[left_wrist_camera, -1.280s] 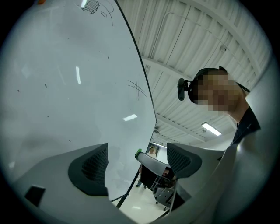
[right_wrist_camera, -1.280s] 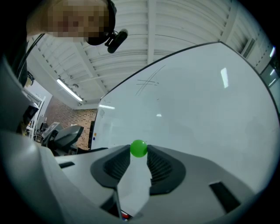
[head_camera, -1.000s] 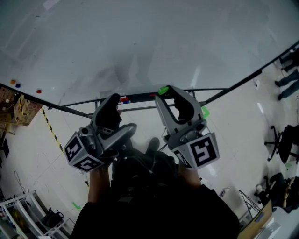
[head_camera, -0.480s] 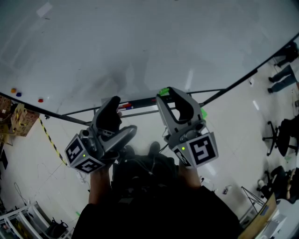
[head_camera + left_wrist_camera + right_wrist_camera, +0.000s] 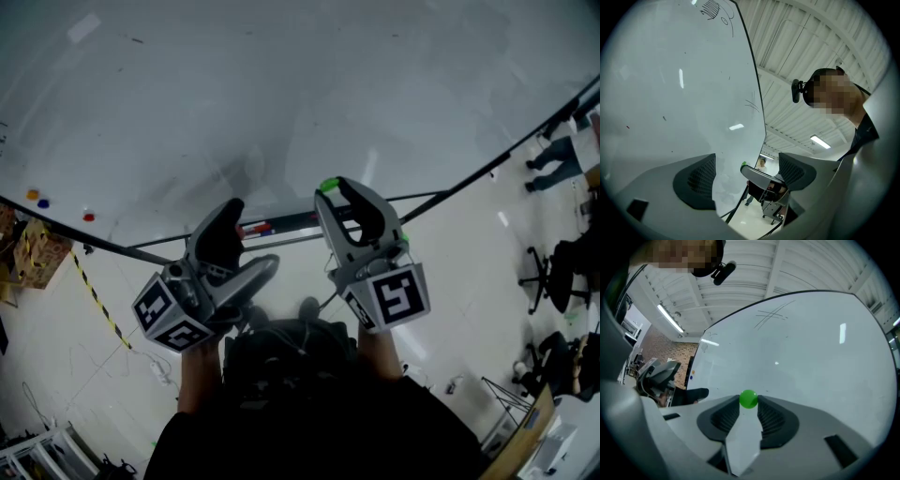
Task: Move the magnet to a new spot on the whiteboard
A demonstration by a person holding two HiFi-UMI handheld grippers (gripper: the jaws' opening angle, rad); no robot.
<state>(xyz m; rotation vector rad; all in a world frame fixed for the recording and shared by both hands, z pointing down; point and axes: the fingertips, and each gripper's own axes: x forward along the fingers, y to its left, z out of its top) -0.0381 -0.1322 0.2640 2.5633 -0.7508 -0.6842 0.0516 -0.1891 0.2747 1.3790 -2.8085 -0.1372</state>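
A small green round magnet (image 5: 749, 399) sits pinched between the tips of my right gripper (image 5: 749, 401), which is shut on it. From the head view the same magnet (image 5: 328, 185) shows at the tip of the right gripper (image 5: 330, 187), just in front of the whiteboard (image 5: 281, 94). I cannot tell whether the magnet touches the board. My left gripper (image 5: 230, 220) is held lower left of it, away from the board. In the left gripper view its jaws (image 5: 745, 173) stand wide apart with nothing between them.
Three small magnets, orange (image 5: 33, 195), blue (image 5: 43, 202) and red (image 5: 88, 217), stick near the board's lower left edge. Markers lie on the tray (image 5: 272, 226) under the board. Office chairs (image 5: 562, 281) and a person's legs (image 5: 548, 150) are at the right.
Both grippers have shifted slightly up toward the board with the view. The right gripper still holds the green magnet.
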